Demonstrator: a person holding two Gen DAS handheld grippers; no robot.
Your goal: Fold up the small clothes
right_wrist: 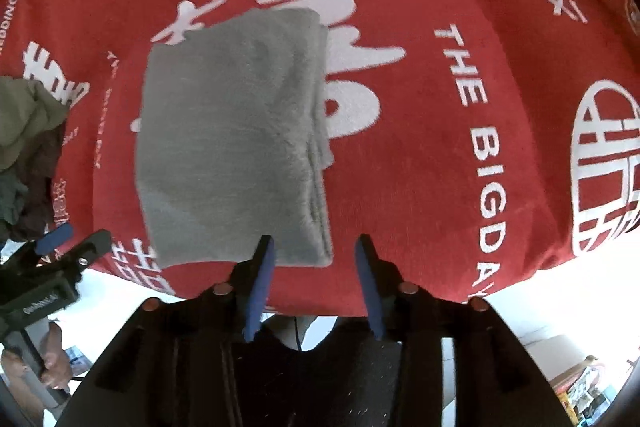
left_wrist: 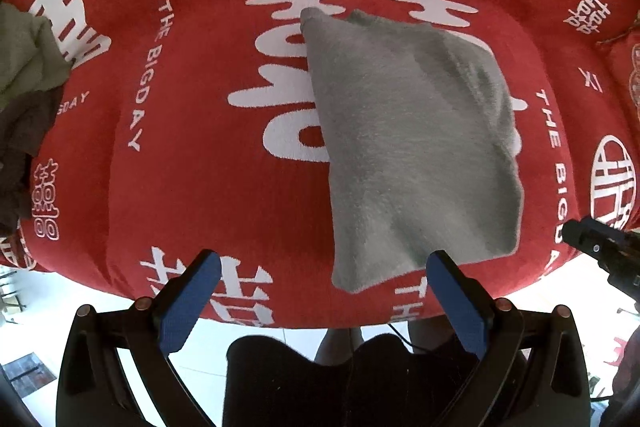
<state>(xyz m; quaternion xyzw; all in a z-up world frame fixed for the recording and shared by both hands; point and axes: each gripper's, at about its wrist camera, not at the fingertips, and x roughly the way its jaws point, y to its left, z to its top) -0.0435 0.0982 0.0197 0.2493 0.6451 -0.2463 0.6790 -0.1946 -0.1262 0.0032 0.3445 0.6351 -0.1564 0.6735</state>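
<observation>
Partly hidden behind released left fingers [left_wrist: 324, 269], the folded grey cloth [left_wrist: 408, 147] lies below parted, empty right fingers [right_wrist: 316, 255].

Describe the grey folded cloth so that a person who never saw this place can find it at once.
A red blanket with big white characters covers the surface. Near its middle, over the largest white character, lies the grey cloth, folded into a flat fluffy rectangle. The crumpled pile of clothes at the blanket's left edge is green and brown, not folded.
</observation>
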